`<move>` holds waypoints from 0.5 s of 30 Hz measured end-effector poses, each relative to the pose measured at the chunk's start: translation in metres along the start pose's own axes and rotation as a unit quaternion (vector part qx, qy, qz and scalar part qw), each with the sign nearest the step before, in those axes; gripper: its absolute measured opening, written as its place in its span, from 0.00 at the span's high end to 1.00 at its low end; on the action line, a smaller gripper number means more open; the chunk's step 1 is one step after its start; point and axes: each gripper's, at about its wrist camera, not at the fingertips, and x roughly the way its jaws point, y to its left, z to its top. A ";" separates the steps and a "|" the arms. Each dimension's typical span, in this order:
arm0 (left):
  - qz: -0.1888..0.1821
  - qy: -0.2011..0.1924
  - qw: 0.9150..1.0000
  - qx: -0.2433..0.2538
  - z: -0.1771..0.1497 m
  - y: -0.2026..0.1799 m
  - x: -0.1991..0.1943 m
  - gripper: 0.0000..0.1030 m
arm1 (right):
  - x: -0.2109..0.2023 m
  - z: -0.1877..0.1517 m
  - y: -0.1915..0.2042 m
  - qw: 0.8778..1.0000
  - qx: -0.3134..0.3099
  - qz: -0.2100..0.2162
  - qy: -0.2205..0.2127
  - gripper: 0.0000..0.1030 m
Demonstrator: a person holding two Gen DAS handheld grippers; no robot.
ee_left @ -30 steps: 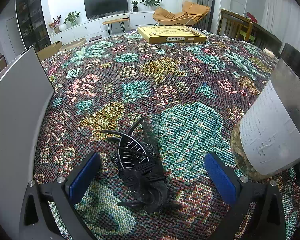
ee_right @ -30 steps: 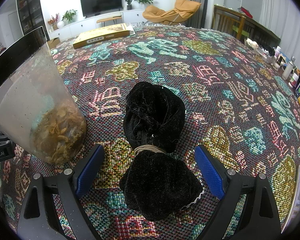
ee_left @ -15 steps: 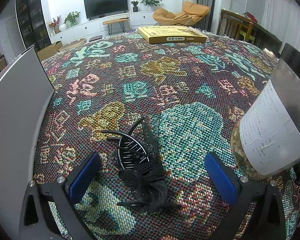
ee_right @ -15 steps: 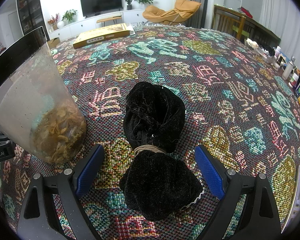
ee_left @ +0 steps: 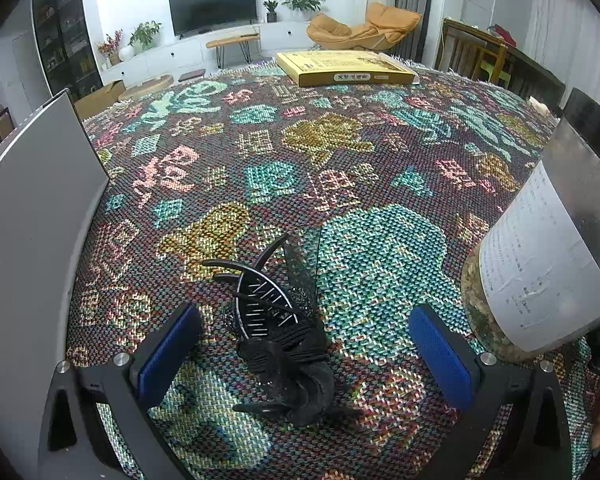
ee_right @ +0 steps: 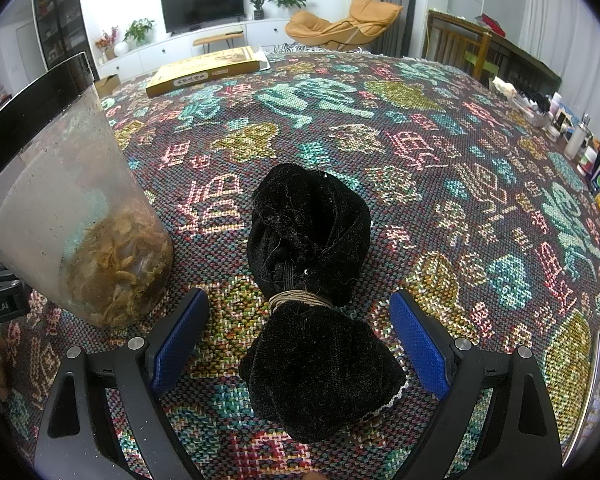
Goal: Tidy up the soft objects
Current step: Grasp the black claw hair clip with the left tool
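While nothing shifts across the last second | left tool (ee_left: 304,344) apart around black hair clip (ee_left: 284,340) | right tool (ee_right: 300,332) apart around black velvet bundle (ee_right: 312,300) on surface (ee_right: 420,140) | grasps not begun

1. The black velvet bow (ee_right: 312,300) lies flat on the woven cloth (ee_right: 440,184), just beside the clear jar (ee_right: 72,216) of dried flakes, on the side away from the jar's label. It is soft, plush fabric with bits of lint on it, cinched at the middle by a band of tan thread. One puffed lobe points away from the jar's near edge, the other toward the camera, with a thin white trim at its corner.

2. The black hair clip (ee_left: 278,320) lies on the same cloth, on the label side of the clear jar (ee_left: 540,264). Curved prongs and thin metal teeth fan out from a ruffled dark fabric knot; sheer black mesh stands up beside the prongs.
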 end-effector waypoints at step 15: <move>-0.057 0.079 0.994 -0.040 0.020 0.030 -0.020 0.01 | -0.002 0.047 -0.020 0.986 -0.001 0.092 0.138 0.13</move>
